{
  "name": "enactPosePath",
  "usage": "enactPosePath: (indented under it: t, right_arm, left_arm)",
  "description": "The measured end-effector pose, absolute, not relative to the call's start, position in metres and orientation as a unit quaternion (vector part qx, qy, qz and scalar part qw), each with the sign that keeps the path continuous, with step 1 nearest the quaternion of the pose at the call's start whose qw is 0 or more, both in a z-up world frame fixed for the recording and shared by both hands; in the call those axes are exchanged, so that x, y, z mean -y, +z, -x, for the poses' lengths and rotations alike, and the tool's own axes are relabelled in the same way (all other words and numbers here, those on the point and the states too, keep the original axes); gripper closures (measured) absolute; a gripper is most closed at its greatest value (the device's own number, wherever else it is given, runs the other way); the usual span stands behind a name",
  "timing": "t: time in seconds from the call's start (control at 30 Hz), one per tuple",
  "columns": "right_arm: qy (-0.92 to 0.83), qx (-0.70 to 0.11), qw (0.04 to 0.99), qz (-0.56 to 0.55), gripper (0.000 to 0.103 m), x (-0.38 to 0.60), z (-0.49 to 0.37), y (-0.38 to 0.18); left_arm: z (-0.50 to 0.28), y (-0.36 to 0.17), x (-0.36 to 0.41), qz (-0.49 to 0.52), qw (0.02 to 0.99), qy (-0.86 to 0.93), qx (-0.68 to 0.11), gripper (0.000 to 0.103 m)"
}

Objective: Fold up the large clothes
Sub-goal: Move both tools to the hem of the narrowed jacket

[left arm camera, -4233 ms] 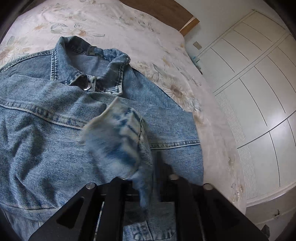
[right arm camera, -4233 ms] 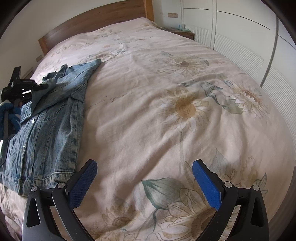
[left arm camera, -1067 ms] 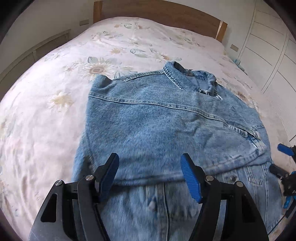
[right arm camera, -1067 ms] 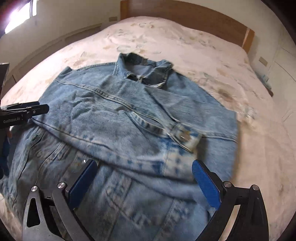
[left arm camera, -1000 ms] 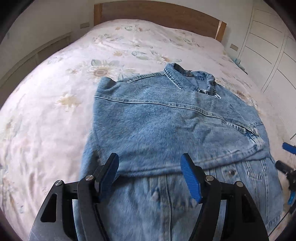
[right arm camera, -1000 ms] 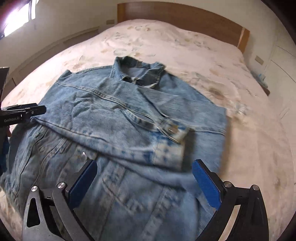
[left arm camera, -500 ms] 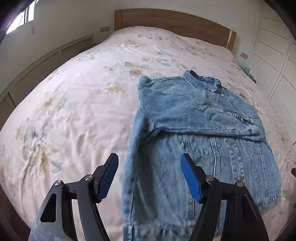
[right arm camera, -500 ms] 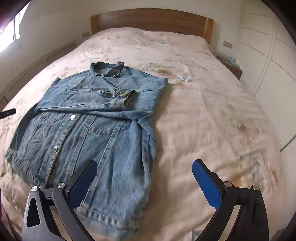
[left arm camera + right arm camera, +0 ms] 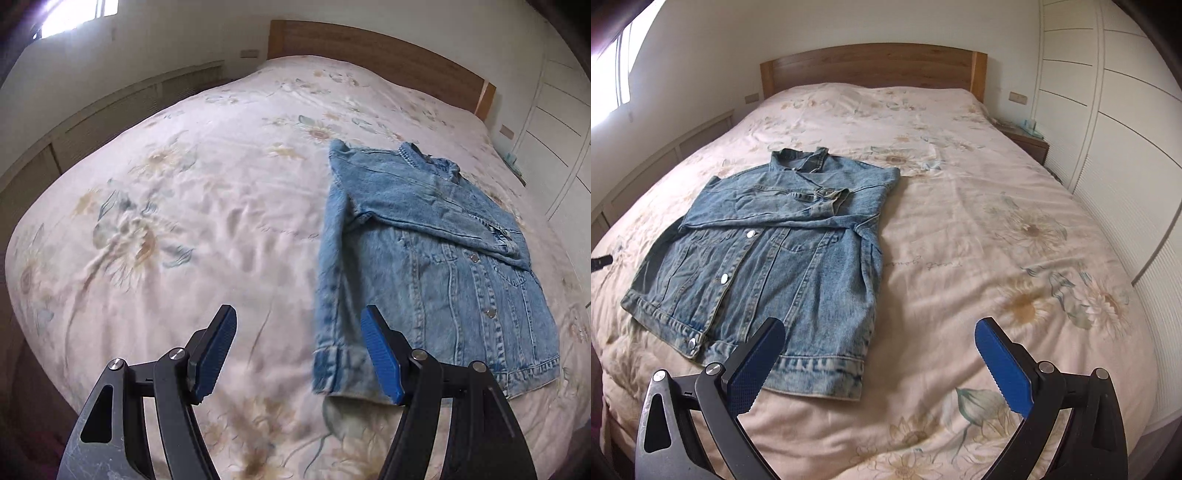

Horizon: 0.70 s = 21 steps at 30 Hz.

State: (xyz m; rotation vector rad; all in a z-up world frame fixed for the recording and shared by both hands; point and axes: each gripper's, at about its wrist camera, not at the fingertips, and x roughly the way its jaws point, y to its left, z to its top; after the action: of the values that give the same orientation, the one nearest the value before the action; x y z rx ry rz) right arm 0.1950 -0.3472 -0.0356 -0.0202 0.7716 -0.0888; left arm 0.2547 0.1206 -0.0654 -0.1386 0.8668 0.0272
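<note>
Backed both hands off: the denim jacket (image 9: 764, 254), which filled both views a second ago, now sits left-centre in the right view and right of centre in the left view, sleeves folded across the chest, flat on the bed (image 9: 979, 236). Left gripper (image 9: 299, 354) and right gripper (image 9: 879, 365) jaws apart, empty. Sleeve folds look done; I'd fold the hem up next.

Jacket (image 9: 768, 258) lying on the bed (image 9: 960, 240), collar toward the headboard (image 9: 871, 66)

Both sleeves are lying folded across its chest; the hem is sitting nearest the cameras; the left tool (image 9: 299, 354) is hovering beside its left edge; the right tool (image 9: 879, 365) is hovering beside its right hem corner.
</note>
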Motion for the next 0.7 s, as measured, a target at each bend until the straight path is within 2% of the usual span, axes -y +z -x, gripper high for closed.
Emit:
enactPosePath:
  t: [0.4,0.7]
  right_arm:
    - [-0.023,-0.426,0.904,-0.041,0.001,0.359,-0.187,-0.070]
    - [0.011,-0.469,0.879,-0.080,0.001,0.353,-0.221,-0.110]
  left_arm:
    - [-0.231,-0.102,-0.153,0.109,0.882,0.021,-0.457,0.039]
    - [-0.264,-0.118,-0.122,0.102,0.874,-0.035,-0.474,0.039]
